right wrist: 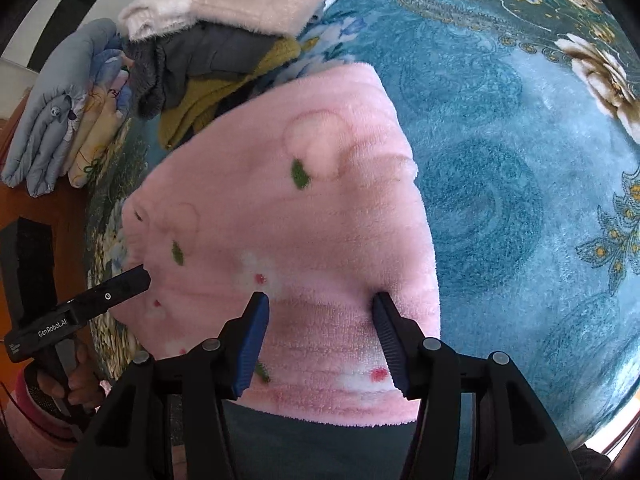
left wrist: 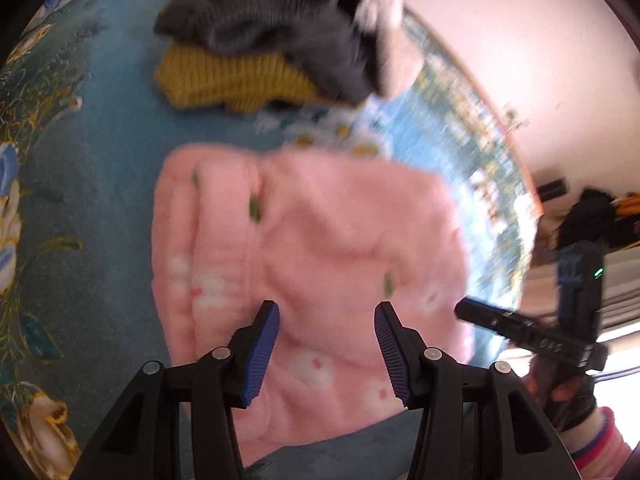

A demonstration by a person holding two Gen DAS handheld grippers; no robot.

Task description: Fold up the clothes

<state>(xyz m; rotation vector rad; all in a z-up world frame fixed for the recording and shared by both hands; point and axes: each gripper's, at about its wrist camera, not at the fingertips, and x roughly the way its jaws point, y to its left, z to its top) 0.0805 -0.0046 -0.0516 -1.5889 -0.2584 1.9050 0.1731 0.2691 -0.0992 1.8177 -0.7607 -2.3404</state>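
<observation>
Right now, a folded pink fleece garment is lying on a blue floral blanket, and a person is holding a two-finger claw in each hand over it. The left gripper is hovering above the near part of the garment with its blue-padded fingers spread apart and nothing between them. The right gripper is also standing wide, its fingers pressing down into or resting on the near band of the fleece; the far-right fingertip seems to be dimpling the pile close to the garment's right edge, though firm contact is hard to confirm.

Judging by the layered, compact shape, the folding of this piece is looking largely done, and the hands appear to be smoothing it or lining up for one more fold. A next move would probably call for closing both claws on the near hem, one toward each side, then lifting evenly so the thick fabric does not slump.

Behind the pink piece, a pile of other clothes is waiting: a mustard knit beneath a grey garment. The left wrist view is blurring, so finer detail there is unclear.
</observation>
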